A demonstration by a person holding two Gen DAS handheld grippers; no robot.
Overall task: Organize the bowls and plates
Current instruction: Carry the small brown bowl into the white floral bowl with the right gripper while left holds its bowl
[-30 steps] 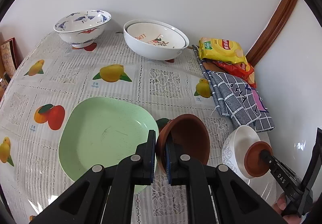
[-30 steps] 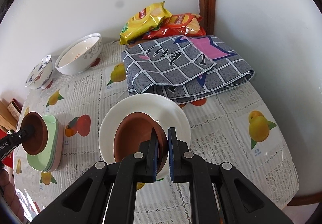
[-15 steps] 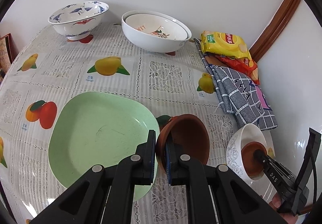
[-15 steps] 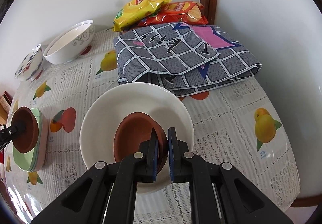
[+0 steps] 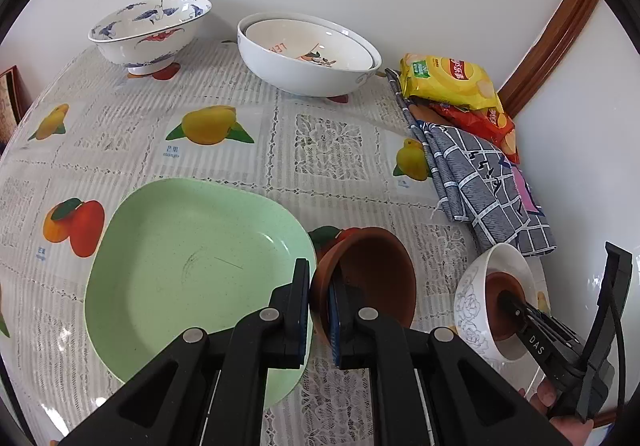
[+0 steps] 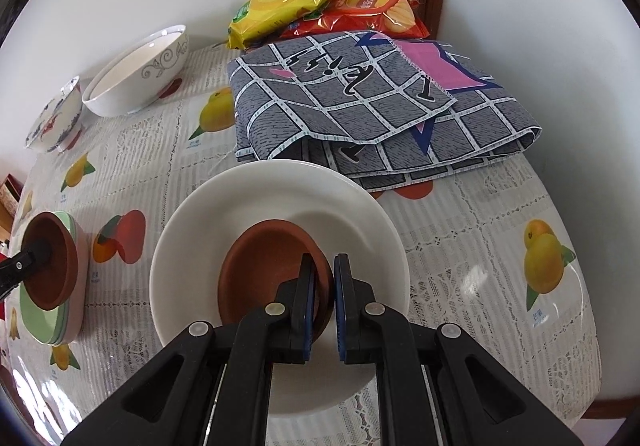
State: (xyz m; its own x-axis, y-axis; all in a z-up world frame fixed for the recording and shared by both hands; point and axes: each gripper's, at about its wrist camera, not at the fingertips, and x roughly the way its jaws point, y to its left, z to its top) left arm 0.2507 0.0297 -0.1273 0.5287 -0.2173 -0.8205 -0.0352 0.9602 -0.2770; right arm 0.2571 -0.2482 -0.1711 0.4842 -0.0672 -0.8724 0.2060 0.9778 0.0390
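Left wrist view: brown bowl [image 5: 368, 278] tilted, rim pinched in left gripper [image 5: 320, 310] jaws, just right of green plate [image 5: 192, 270] on table [image 5: 328, 141]. Right wrist view: second brown bowl [image 6: 272, 270] inside white bowl [image 6: 280, 213], rim pinched in right gripper [image 6: 322, 306] jaws; folded cloth [image 6: 380, 101] beyond.

The right hand-held gripper [image 5: 538, 338] reads "DAS"; the inner white bowl [image 5: 308, 45] shows "LE".

My left gripper [image 5: 320, 306] holds a dish [image 5: 372, 278] just right of the plate [image 5: 180, 266]. My right gripper [image 6: 322, 306] holds another dish [image 6: 268, 266] inside a bowl [image 6: 280, 197]; the cloth [image 6: 372, 97] lies behind, snack bags [image 6: 320, 1] beyond.
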